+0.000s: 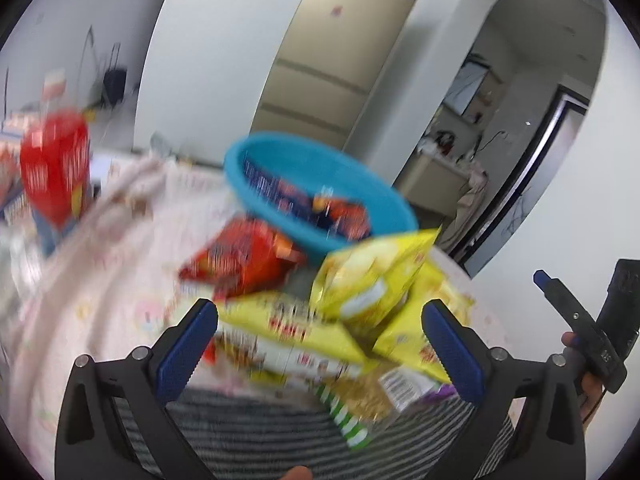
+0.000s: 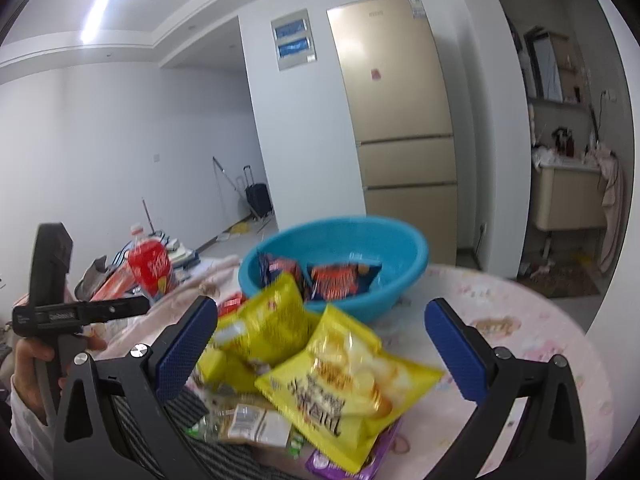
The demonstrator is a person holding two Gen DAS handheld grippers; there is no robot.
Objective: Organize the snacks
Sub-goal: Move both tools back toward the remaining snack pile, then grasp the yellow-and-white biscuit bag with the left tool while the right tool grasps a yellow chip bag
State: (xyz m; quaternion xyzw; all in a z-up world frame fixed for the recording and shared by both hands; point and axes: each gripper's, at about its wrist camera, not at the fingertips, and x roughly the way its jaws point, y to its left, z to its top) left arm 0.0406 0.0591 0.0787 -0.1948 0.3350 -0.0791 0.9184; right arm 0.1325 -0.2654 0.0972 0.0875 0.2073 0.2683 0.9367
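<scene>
A blue plastic basin (image 1: 372,196) (image 2: 404,248) stands on the table and holds red-and-blue snack packs (image 2: 340,278). In front of it lies a pile of snack bags: yellow chip bags (image 1: 368,280) (image 2: 348,384), an orange-red bag (image 1: 244,260), a yellow-white pack (image 1: 288,340) and a green-striped pack (image 1: 360,404). My left gripper (image 1: 320,344) is open above the pile, holding nothing. My right gripper (image 2: 320,344) is open above the yellow bags, holding nothing. Each gripper shows at the edge of the other's view, the right one (image 1: 576,320) and the left one (image 2: 80,312).
A red bottle (image 1: 56,164) (image 2: 152,266) stands at the left of the table. The table has a pale pink patterned cloth (image 2: 520,320). A striped grey cloth (image 1: 260,432) lies at the near edge. A beige fridge (image 2: 400,120) stands behind.
</scene>
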